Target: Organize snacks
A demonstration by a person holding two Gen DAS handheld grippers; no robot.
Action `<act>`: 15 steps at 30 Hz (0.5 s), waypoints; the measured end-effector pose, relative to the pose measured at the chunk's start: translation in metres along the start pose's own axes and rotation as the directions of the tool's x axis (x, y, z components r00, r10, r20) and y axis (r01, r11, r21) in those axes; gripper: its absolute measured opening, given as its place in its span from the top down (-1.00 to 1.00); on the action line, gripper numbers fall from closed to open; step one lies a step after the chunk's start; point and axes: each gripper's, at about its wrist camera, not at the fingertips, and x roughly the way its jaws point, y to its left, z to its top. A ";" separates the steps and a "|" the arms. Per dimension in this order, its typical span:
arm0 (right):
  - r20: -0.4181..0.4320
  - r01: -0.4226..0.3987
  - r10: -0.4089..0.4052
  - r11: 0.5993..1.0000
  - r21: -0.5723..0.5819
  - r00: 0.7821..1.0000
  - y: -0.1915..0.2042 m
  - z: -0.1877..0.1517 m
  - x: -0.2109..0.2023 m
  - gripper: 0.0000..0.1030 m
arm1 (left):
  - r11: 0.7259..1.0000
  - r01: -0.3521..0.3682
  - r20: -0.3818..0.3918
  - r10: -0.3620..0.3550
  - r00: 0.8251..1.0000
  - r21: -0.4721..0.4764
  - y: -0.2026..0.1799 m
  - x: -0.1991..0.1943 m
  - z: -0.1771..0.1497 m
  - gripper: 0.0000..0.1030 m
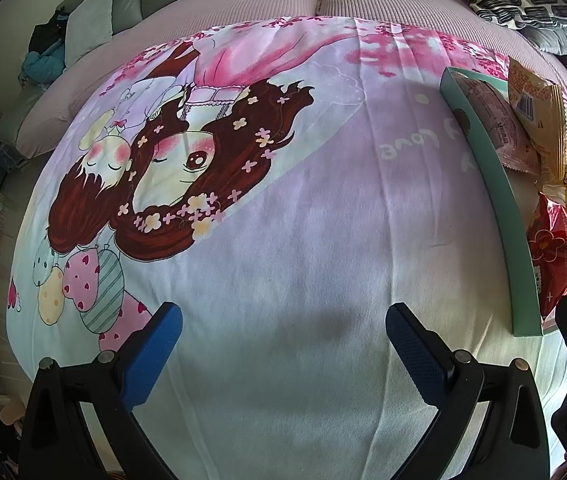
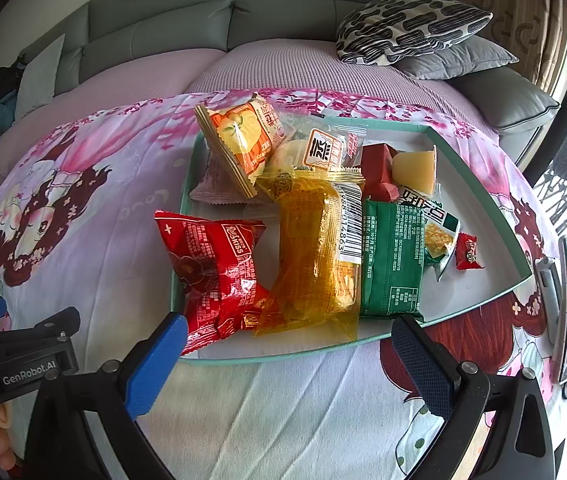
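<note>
Right claw [image 2: 285,350] spread wide, nothing between its blue pads, hovering just short of the tray's near rim. Just ahead at 11 o'clock, red snack bag [image 2: 213,268] hanging over the rim of the teal tray [image 2: 483,196]; dead ahead at 12, amber clear packet [image 2: 311,256]; at 1 o'clock, green packet [image 2: 391,260] touching the amber one. Farther in, small red candy [image 2: 468,253] at 2 o'clock, orange packet [image 2: 239,144] propped tilted at 11, pale jelly cup [image 2: 413,168] and dark red block [image 2: 377,172] toward the far wall at 1.

Left claw [image 1: 283,330] likewise spread wide and empty, over bare cloth, tray well off at 2 to 3 o'clock with the red bag and amber packet poking over its side.

Beneath everything, cartoon-print cloth [image 1: 283,240] laid over a pink ribbed cover [image 2: 275,68]. Beyond, grey sofa back [image 2: 187,16] at 12, black-and-white patterned cushion [image 2: 407,26] on a grey cushion [image 2: 455,58] at 1 o'clock.
</note>
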 end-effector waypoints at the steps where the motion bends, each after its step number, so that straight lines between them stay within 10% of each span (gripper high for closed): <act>1: 0.001 0.000 0.000 1.000 0.000 1.000 0.000 0.000 0.000 -1.00 | 1.000 0.000 0.000 0.000 1.000 -0.001 0.000 0.000 0.000 -0.97; 15: -0.003 0.001 -0.001 1.000 -0.002 1.000 0.000 -0.001 0.000 -1.00 | 1.000 -0.001 0.004 0.001 1.000 -0.002 0.000 -0.001 0.001 -0.97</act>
